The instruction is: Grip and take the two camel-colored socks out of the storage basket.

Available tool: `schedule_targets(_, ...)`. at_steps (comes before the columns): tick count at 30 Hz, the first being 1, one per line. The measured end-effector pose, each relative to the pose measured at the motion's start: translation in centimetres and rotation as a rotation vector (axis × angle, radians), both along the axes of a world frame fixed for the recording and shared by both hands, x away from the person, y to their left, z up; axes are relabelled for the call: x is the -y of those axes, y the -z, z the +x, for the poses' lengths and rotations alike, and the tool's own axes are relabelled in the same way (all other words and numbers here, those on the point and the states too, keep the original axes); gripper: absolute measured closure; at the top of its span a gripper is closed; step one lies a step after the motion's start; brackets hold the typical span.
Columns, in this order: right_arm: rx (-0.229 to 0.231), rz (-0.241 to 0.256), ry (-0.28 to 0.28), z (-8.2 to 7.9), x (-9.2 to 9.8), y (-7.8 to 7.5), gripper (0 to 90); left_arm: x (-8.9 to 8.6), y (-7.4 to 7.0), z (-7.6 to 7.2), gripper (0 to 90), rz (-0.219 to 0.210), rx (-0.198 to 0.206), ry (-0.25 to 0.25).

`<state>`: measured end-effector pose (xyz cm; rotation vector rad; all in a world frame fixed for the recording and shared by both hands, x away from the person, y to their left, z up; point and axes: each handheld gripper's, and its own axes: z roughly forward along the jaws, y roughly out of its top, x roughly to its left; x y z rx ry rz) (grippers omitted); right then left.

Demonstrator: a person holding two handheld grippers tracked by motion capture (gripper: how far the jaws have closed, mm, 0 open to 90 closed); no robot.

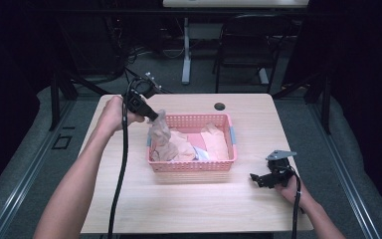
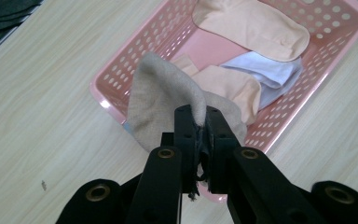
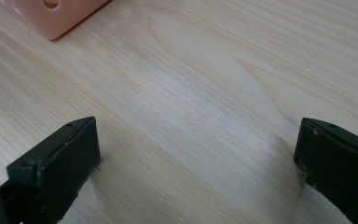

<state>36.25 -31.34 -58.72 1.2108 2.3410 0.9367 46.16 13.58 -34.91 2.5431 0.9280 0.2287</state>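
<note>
**One sock in the jaws at the basket rim, rest still inside**

Beige sock (image 2: pixel 161 100) sits centre of the left gripper view, pinched by its upper edge between the left gripper (image 2: pixel 198 126) jaws, which are pressed together on the fabric. It hangs over the near corner of the pink basket (image 2: pixel 116 93); in the high view the sock (image 1: pixel 160 132) dangles at the basket's left end, lower part still w/in or against the rim, can't tell if it's fully free.

Inside the basket: two peach socks (image 2: pixel 256 25) plus a white sock (image 2: pixel 272 72), lying flat, untouched. If the job is emptying the basket, approx. one item is in hand and three remain; if it's filling, this may be the last going in. Can't tell which direction.

Right gripper (image 1: pixel 264 180) rests low on the table (image 1: pixel 189 209), lower right of the high view, jaws spread wide, holding nothing, basket corner (image 3: pixel 58 18) just upper left in its own view.
</note>
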Motion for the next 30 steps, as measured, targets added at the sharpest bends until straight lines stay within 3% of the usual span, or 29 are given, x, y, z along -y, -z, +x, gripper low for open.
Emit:
schedule_targets(19,-0.005,-0.008,-0.003,0.0,0.0,-0.1,0.0,-5.2,-1.3,-0.7,85.3,-0.01,0.037,-0.099)
schedule_targets(30,-0.007,0.0,-0.002,-0.1,0.0,-0.1,0.0,-9.4,-1.4,-1.0,85.3,-0.028,0.042,-0.183)
